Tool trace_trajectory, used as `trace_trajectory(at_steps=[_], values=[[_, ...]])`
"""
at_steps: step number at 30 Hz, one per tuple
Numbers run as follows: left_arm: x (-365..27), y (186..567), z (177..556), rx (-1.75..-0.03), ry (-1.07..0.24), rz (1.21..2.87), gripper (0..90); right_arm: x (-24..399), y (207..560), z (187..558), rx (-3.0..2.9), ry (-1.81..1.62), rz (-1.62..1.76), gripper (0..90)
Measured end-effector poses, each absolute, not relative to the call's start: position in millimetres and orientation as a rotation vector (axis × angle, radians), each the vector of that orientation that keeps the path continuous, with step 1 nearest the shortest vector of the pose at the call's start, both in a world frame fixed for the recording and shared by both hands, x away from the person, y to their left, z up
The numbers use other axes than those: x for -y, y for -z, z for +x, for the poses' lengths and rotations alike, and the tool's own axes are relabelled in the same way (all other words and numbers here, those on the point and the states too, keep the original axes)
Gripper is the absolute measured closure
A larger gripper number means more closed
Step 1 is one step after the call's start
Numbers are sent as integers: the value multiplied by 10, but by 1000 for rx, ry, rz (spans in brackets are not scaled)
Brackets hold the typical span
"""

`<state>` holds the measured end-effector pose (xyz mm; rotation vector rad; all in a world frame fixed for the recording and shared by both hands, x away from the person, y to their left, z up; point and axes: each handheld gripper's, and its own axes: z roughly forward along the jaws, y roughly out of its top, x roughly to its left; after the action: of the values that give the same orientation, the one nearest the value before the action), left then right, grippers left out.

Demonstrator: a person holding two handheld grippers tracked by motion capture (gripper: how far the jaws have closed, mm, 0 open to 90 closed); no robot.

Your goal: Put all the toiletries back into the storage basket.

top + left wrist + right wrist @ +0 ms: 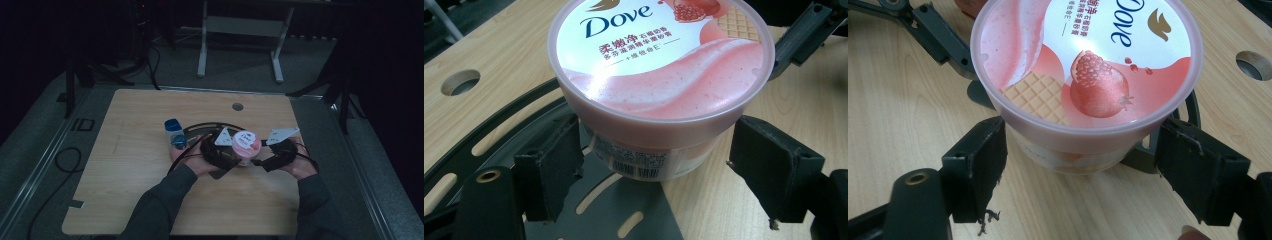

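A pink Dove tub (246, 145) with a pomegranate on its lid stands near the middle of the wooden table (140, 165), partly over a dark slotted plate (624, 210). My left gripper (224, 150) reaches it from the left and my right gripper (265, 156) from the right. In the left gripper view the tub (659, 85) sits between the black pads (554, 170), with a slim gap at the right pad. In the right gripper view the tub (1083, 75) is flanked closely below its lid by both pads (983, 160), and I see no firm press.
A small blue-capped bottle (175, 132) stands just left of the left hand. A black slotted ring (202, 126) curves behind the tub. A round hole (237, 106) lies in the table's far part. White frame legs (202, 55) stand on the floor beyond.
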<state>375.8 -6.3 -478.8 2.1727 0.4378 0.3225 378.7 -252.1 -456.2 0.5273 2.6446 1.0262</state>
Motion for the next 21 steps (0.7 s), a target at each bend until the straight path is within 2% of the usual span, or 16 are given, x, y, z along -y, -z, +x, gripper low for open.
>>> trace_trajectory(at_steps=[21], values=[[149,4788,3965,-459,-365,2192,207,2518,4578,4049,-2662,-984,557,189]])
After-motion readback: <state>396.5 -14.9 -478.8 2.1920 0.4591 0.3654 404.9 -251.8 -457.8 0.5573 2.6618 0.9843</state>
